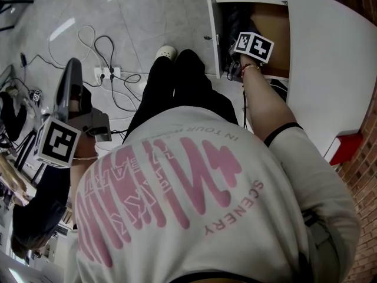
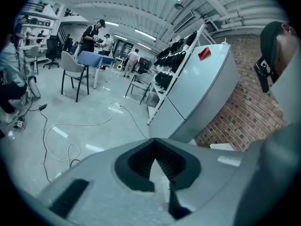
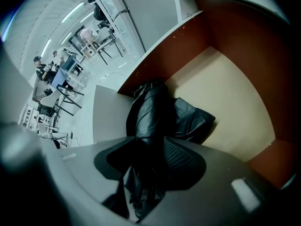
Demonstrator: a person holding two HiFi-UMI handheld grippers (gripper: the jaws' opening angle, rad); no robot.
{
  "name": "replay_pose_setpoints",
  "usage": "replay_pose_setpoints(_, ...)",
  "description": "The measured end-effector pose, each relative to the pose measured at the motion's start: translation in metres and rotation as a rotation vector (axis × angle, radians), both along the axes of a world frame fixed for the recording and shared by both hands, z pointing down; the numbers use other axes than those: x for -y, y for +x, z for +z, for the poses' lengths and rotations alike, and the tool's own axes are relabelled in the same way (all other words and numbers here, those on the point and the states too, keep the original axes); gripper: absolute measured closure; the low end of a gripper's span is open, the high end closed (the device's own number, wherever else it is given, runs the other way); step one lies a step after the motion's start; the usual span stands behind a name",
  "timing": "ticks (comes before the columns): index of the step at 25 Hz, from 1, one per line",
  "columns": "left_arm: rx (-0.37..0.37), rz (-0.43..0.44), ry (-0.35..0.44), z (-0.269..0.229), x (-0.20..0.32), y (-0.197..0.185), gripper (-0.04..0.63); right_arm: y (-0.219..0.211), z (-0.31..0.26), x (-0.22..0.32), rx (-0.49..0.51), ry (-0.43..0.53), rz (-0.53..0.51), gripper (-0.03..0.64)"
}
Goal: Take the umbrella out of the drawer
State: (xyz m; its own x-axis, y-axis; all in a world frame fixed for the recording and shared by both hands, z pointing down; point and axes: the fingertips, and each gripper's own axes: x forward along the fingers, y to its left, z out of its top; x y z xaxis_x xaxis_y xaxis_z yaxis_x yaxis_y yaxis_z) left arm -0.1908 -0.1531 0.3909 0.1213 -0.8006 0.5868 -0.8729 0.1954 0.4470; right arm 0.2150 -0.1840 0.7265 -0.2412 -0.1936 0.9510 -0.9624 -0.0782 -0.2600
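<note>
A black folded umbrella point(image 3: 151, 112) lies in the open drawer point(image 3: 225, 102), which has brown walls and a beige floor. My right gripper point(image 3: 151, 144) points steeply down into that drawer and is shut on the umbrella, whose fabric fills the gap from pad to pad. In the head view the right gripper point(image 1: 247, 50) sits inside the drawer point(image 1: 277, 16), its jaws hidden under its marker cube. The left gripper point(image 1: 72, 69) hangs off to the left over the floor, away from the drawer. Its jaws point(image 2: 154, 142) meet at the tips, shut on nothing.
The drawer belongs to a white cabinet point(image 1: 330, 69) beside a brick wall point(image 1: 360, 175). A power strip and looping cables point(image 1: 106, 72) lie on the grey floor. My legs and a white shoe point(image 1: 166, 52) stand before the drawer. Chairs point(image 2: 75, 72) and people are far off.
</note>
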Motion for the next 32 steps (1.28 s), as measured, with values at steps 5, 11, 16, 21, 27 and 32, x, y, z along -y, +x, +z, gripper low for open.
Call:
replay_pose_setpoints(5,0.006,-0.014,-0.011,0.009,-0.007,0.004,0.591,0.002,0.012,-0.001,0.014,0.001,-0.03,0.406)
replay_pose_setpoints(11,0.013,-0.032,-0.018,0.018,-0.017,0.0,0.591,-0.004,0.024,-0.002,0.02,-0.006,-0.068,0.396)
replay_pose_setpoints(16,0.013,-0.037,-0.025,0.02,-0.017,0.005,0.591,-0.002,0.028,-0.001,0.008,-0.02,-0.078,0.393)
replay_pose_setpoints(21,0.013,-0.044,-0.03,0.029,-0.022,0.013,0.591,0.0,0.037,-0.005,0.006,-0.025,-0.093,0.391)
replay_pose_setpoints(27,0.006,-0.051,-0.042,0.022,-0.014,0.018,0.591,-0.001,0.027,0.002,0.013,-0.064,-0.108,0.38)
replay_pose_setpoints(32,0.003,-0.069,-0.042,0.019,-0.012,0.018,0.591,-0.006,0.023,0.004,0.021,-0.061,-0.108,0.374)
